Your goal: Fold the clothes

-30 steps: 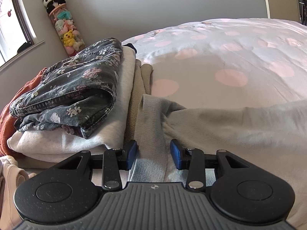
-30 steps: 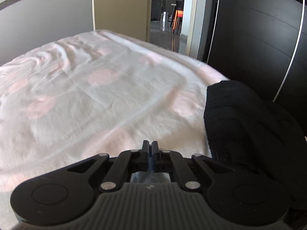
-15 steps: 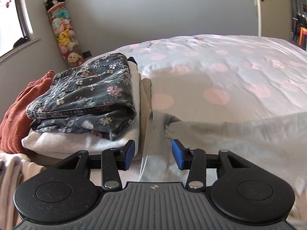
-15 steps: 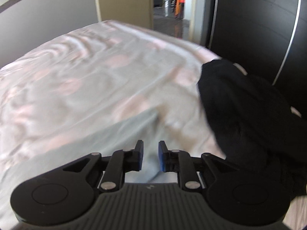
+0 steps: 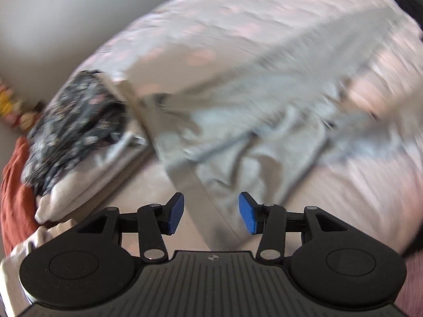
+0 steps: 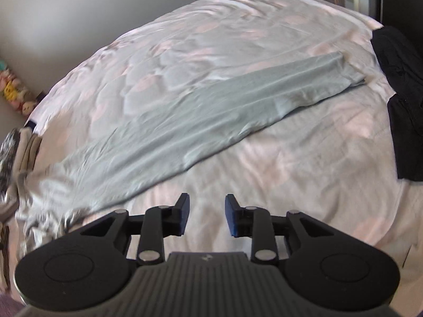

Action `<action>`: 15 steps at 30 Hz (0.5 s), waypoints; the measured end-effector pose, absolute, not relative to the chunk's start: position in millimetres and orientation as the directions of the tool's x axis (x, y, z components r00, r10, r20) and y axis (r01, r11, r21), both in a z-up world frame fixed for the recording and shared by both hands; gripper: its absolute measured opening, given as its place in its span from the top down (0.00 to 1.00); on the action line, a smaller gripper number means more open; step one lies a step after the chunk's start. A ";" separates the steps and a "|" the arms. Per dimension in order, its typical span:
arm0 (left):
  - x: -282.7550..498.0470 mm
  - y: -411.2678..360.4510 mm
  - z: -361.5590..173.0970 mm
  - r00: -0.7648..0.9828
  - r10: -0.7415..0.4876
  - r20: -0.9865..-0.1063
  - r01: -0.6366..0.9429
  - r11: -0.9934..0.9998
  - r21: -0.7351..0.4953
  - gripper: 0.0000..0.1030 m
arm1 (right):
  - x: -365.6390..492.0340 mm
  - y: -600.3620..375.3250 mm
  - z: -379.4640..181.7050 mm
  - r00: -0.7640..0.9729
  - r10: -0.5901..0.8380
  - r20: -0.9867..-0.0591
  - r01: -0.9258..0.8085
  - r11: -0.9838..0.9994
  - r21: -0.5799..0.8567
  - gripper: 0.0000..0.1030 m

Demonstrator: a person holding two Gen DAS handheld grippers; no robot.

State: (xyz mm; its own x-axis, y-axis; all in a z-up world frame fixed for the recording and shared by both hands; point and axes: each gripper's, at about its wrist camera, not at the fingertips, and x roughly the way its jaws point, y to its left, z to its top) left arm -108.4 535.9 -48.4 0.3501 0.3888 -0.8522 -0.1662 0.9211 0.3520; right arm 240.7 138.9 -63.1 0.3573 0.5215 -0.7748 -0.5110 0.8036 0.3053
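- Across the bed (image 6: 304,163), laid out long: grey garment (image 6: 201,116), a second ago bunched close under both tools, now well ahead of them.
- At left edge, beside garment's crumpled end: folded pile (image 5: 76,129), floral piece on top, now seen from higher up.
- At right edge: black clothes (image 6: 401,100).
- Left tool (image 5: 211,212): tilted down, rolled since earlier, jaws opening, a garment strip lying beneath the gap, unpinched.
- Right tool (image 6: 206,214): earlier shut, now opening, holding nothing.
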 end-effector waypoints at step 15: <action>-78.1 527.1 -123.0 0.144 0.363 -0.921 0.028 0.928 0.370 0.93 | 206.6 146.7 -65.6 0.394 0.534 -0.748 -0.587 0.773 0.242 0.49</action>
